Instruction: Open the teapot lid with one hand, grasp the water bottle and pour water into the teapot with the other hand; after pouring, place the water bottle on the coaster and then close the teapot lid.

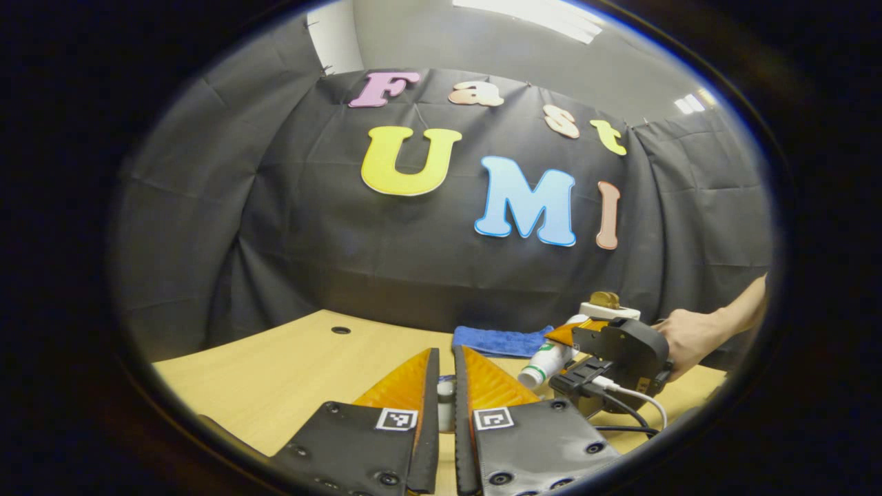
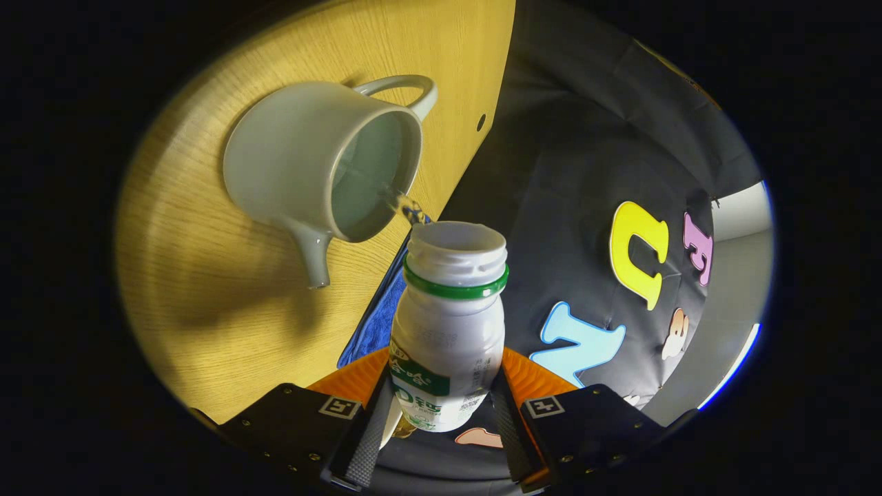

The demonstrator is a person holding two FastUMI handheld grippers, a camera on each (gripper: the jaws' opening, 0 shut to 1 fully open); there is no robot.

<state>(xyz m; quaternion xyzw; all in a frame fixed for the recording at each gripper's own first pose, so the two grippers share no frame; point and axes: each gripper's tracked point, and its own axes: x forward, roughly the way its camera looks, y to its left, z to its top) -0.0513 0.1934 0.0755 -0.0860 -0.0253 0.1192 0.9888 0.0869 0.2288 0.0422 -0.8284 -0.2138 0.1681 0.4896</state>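
Note:
My right gripper (image 2: 446, 375) is shut on a white water bottle (image 2: 448, 324) with a green neck ring and no cap. The bottle is tipped, and a thin stream of water (image 2: 408, 207) runs from its mouth into the open white teapot (image 2: 289, 158), which stands lidless on the wooden table (image 2: 207, 289). In the left gripper view the same bottle (image 1: 548, 362) slants down from the right gripper (image 1: 620, 358), held by a hand (image 1: 689, 337). My left gripper (image 1: 446, 355) is shut on a small whitish knob (image 1: 446, 394), the teapot lid's; the lid itself is hidden.
A blue cloth (image 1: 499, 339) lies flat at the back of the table (image 1: 289, 365), beside the teapot (image 2: 377, 320). A round hole (image 1: 340, 330) sits in the tabletop near the wall. A white cable (image 1: 641, 399) trails from the right gripper.

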